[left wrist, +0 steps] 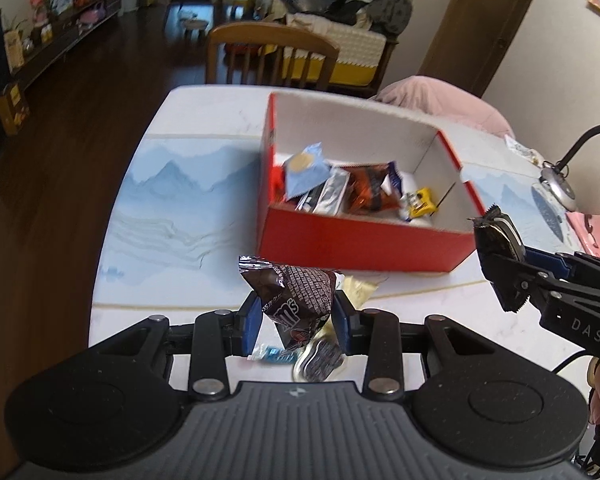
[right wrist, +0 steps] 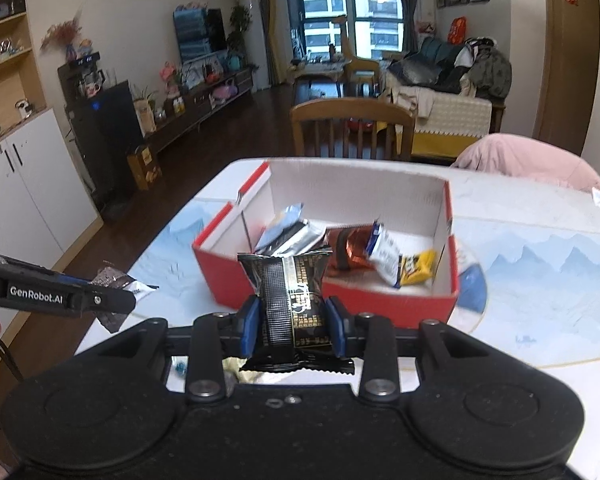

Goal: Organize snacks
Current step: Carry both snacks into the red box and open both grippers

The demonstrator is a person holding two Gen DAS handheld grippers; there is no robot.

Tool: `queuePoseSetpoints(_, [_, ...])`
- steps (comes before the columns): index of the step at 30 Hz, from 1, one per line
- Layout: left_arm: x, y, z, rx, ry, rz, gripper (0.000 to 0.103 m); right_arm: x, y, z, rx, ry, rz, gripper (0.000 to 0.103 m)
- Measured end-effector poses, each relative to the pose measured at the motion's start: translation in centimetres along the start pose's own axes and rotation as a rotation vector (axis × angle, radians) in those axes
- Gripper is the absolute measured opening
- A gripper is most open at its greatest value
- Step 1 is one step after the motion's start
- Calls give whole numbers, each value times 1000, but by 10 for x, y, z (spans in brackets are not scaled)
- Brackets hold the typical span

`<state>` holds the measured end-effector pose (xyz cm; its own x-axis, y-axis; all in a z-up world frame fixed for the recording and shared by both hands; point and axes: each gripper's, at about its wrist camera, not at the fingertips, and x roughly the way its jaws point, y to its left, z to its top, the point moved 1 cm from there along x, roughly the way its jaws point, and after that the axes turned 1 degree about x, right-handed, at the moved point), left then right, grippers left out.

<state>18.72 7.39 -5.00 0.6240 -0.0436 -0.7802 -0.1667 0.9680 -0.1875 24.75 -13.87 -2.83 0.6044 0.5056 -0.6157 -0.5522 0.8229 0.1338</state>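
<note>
My left gripper (left wrist: pixel 296 316) is shut on a brown M&M's packet (left wrist: pixel 296 292), held above the table in front of the red box (left wrist: pixel 360 244). My right gripper (right wrist: pixel 292 320) is shut on a black and gold snack packet (right wrist: pixel 290 296), held just before the box's near wall (right wrist: pixel 400 304). The box holds several snacks: a light blue packet (left wrist: pixel 306 168), an orange-brown packet (left wrist: pixel 370 192) and a yellow one (left wrist: pixel 420 204). The right gripper also shows at the right in the left wrist view (left wrist: pixel 500 256). The left gripper shows at the left in the right wrist view (right wrist: pixel 112 292).
Loose wrappers lie on the table under my left gripper: a blue one (left wrist: pixel 276 354), a silver-black one (left wrist: pixel 320 364), a pale gold one (left wrist: pixel 358 290). A wooden chair (left wrist: pixel 272 56) stands at the table's far end. A lamp base (left wrist: pixel 560 188) and pink cushion (left wrist: pixel 440 96) are at right.
</note>
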Motion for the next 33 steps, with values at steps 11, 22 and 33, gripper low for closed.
queuePoseSetpoints(11, [-2, -29, 44, 68, -57, -31, 36, 6, -22, 32, 29, -42, -58, 35])
queuePoseSetpoints(22, [29, -56, 81, 118, -17, -31, 36, 37, -53, 55, 42, -26, -113, 35])
queuePoseSetpoints(33, [80, -56, 122, 106, 53, 21, 36, 92, -87, 63, 66, 67, -164, 35])
